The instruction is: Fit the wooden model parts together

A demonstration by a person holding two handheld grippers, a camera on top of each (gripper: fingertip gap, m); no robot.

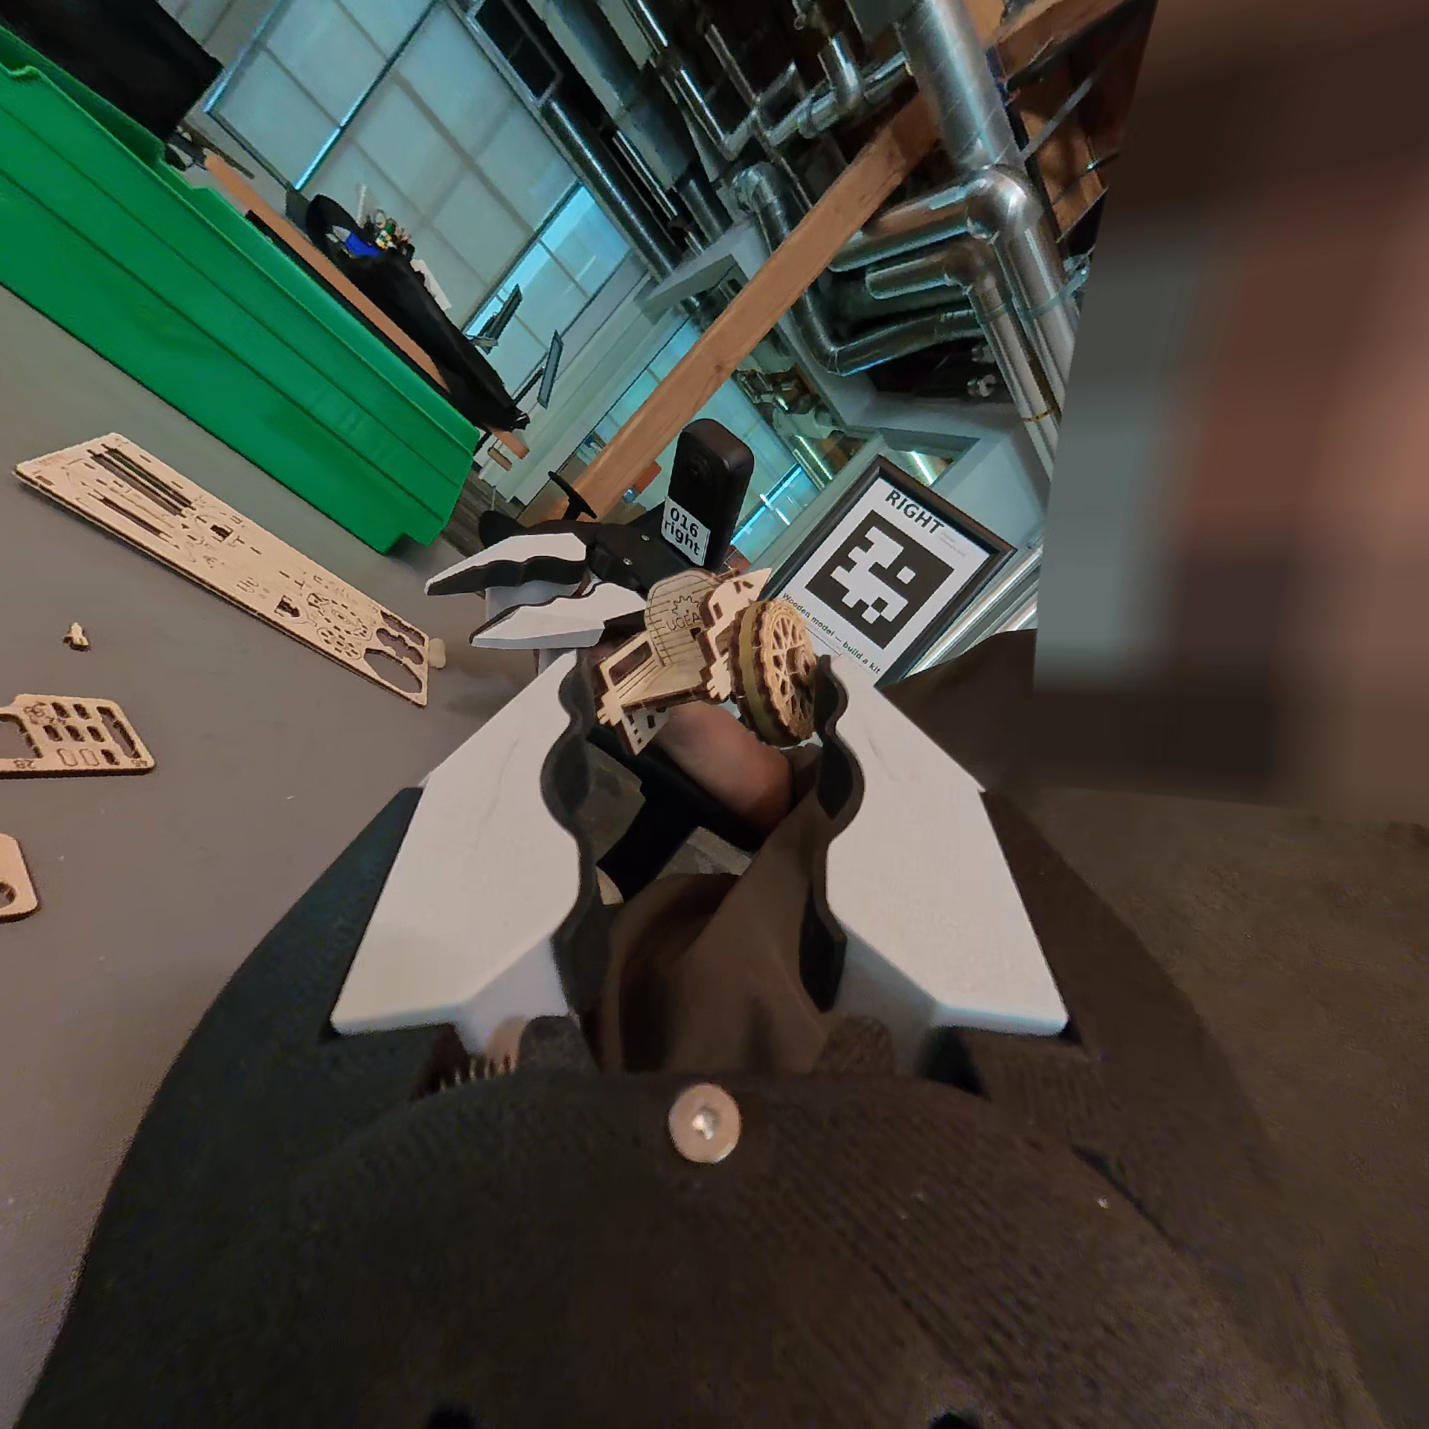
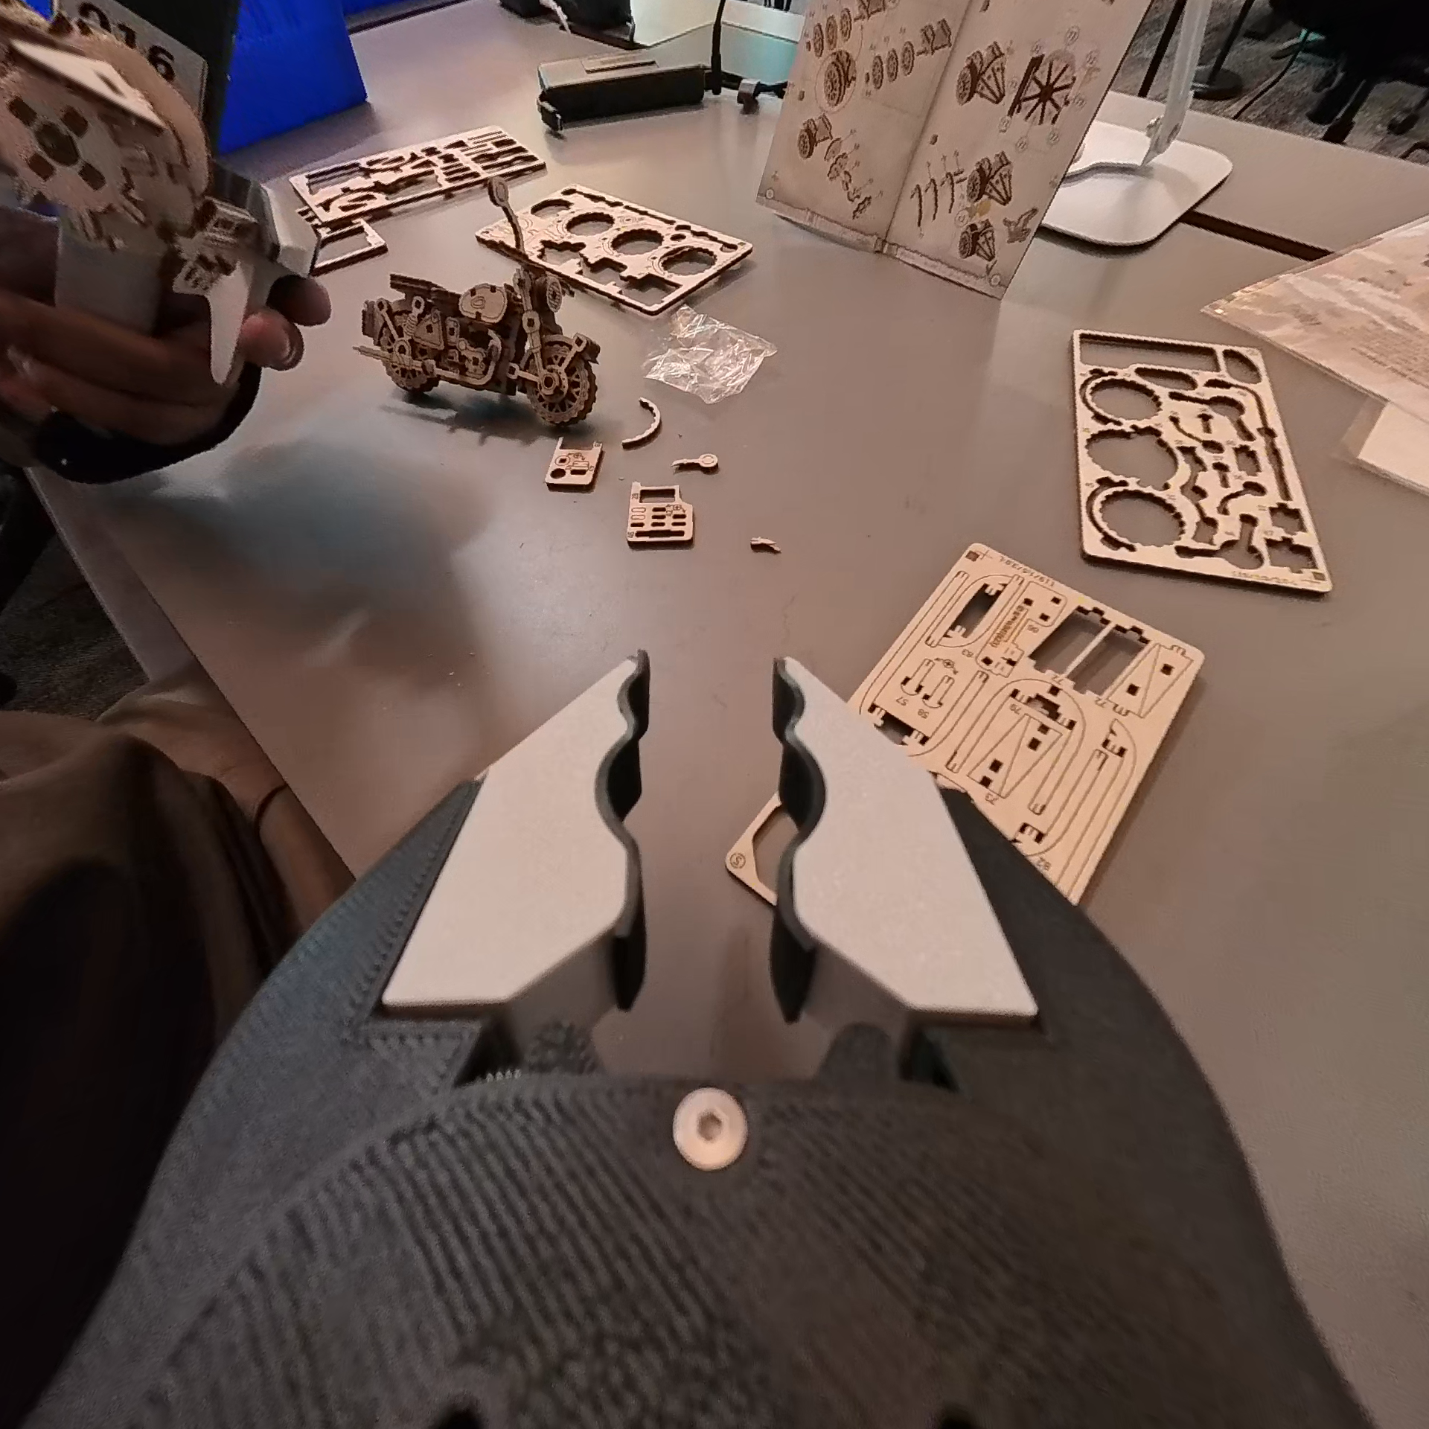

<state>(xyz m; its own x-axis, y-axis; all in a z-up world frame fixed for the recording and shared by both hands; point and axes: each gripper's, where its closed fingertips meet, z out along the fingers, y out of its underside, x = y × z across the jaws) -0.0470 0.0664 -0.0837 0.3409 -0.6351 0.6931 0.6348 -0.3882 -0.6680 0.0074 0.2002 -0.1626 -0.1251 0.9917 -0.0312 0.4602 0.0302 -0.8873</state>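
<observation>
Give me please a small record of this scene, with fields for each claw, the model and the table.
left claw: shut on wooden sub-assembly with a wheel, held in the air
right claw: open, empty, above the table
finished part: wooden motorcycle, upright on the table
table: grey; punched wooden sheets, small loose pieces, open instruction booklet
nearest sheet: pale sheet, right of the right claw

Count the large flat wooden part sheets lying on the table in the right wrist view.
4: a far-left sheet, a sheet behind the motorcycle model, a right-hand sheet, and the nearest sheet beside the hand-held gripper, which may hide another.
</observation>
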